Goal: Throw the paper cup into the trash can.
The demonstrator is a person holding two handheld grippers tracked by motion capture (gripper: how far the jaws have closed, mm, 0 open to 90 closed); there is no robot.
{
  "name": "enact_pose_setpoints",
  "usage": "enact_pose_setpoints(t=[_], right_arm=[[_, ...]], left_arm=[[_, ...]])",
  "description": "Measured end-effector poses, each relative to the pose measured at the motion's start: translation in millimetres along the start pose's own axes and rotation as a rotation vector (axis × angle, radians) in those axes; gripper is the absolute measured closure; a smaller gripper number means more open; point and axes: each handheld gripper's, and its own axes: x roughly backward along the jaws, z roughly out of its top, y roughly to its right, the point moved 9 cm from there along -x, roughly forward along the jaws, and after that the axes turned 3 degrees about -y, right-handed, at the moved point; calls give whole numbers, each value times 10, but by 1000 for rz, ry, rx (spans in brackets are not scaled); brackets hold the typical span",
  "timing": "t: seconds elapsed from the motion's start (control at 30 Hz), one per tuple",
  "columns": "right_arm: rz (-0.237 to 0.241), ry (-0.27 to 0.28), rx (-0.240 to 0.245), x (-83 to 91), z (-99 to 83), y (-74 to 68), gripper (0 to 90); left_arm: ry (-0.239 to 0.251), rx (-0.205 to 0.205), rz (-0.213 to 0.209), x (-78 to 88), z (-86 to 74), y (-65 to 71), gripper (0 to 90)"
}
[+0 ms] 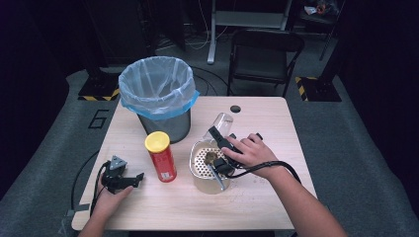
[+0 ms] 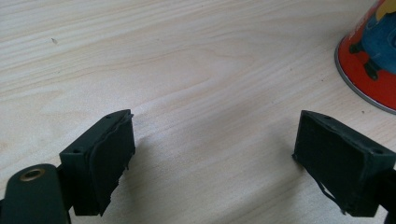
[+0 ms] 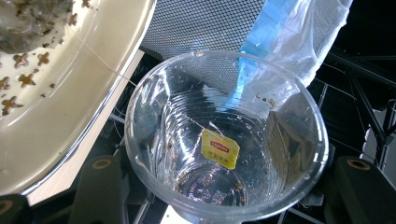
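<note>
At the near left edge of the pale wood-grain table (image 1: 257,197), the left gripper (image 1: 129,178) rests low on the surface, its two black block jaws spread wide with bare board between them. Just beyond it stands a tall red cylindrical can (image 1: 161,157) with a flat yellow lid; its red base and metal rim show in the left gripper view.

To the right, the right gripper (image 1: 220,137) is closed on a clear plastic cup (image 3: 224,140), tilted on its side above a round cream-coloured basin (image 1: 210,170) with a perforated insert. The cup is thin, ribbed and wet, flecked with brown specks, and a small yellow tea-bag tag (image 3: 220,148) on a fine thread clings inside it (the bag itself seems to lie in the basin, though the lump there is unclear).

Farther back stands a grey mesh waste bin (image 1: 165,123), lined with a crinkled translucent blue bag (image 1: 158,86). Beyond the table, a dark folding chair (image 1: 264,54) stands on grey carpet.
</note>
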Motion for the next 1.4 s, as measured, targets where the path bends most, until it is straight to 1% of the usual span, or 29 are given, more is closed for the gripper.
enact_pose_setpoints(t=[0.17,0.2,0.27,0.3,0.33,0.37,0.4,0.5,0.57,0.6,0.63,0.67,0.7,0.77,0.8,0.83,0.87,0.93,0.97,1.03,1.07,1.13,1.17,1.23,1.3,1.33,1.37,1.4], right_arm=[[-2,-3,-1,-3,-9,15,375],[-1,-2,-13,-3,-8,7,375],[-4,2,-16,0,2,11,375],[-3,11,4,-4,10,25,375],[-1,2,-25,0,3,6,375],[-1,4,-19,-3,6,11,375],[3,1,-33,-5,4,-1,375],[10,2,-45,-14,4,-8,375],[12,1,-70,-25,-2,-9,374],[16,1,-113,-34,-8,15,374],[25,-5,-164,-40,-24,-5,374],[40,-2,-177,-55,-33,24,374],[58,-2,-235,-68,-44,27,374],[72,-14,-311,-87,-82,54,375],[81,-17,-361,-98,-99,69,375],[86,-21,-418,-107,-115,78,375],[86,-23,-457,-117,-137,113,375],[85,-26,-559,-136,-170,163,375],[91,-23,-617,-146,-180,186,375],[119,-11,-758,-173,-202,216,375],[128,-2,-833,-193,-220,232,375],[164,20,-1014,-248,-267,251,375],[180,28,-1118,-274,-303,258,374],[212,49,-1354,-342,-402,282,375],[221,55,-1557,-425,-528,303,374],[220,58,-1651,-469,-595,313,375],[222,56,-1733,-511,-655,316,375],[223,62,-1785,-557,-714,317,374]], left_arm=[[0,0,0,0,0,0,119],[0,0,0,0,0,0,119],[0,0,0,0,0,0,119],[0,0,0,0,0,0,119],[0,0,0,0,0,0,119],[0,0,0,0,0,0,119],[0,0,0,0,0,0,119],[0,0,0,0,0,0,119],[0,0,0,0,0,0,119],[0,0,0,0,0,0,119],[0,0,0,0,0,0,119],[0,0,0,0,0,0,119],[0,0,0,0,0,0,119],[0,0,0,0,0,0,119],[0,0,0,0,0,0,119],[0,0,0,0,0,0,119],[0,0,0,0,0,0,119],[0,0,0,0,0,0,119],[0,0,0,0,0,0,119],[0,0,0,0,0,0,119],[0,0,0,0,0,0,119],[0,0,0,0,0,0,119],[0,0,0,0,0,0,119],[0,0,0,0,0,0,119],[0,0,0,0,0,0,119],[0,0,0,0,0,0,119],[0,0,0,0,0,0,119],[0,0,0,0,0,0,119]])
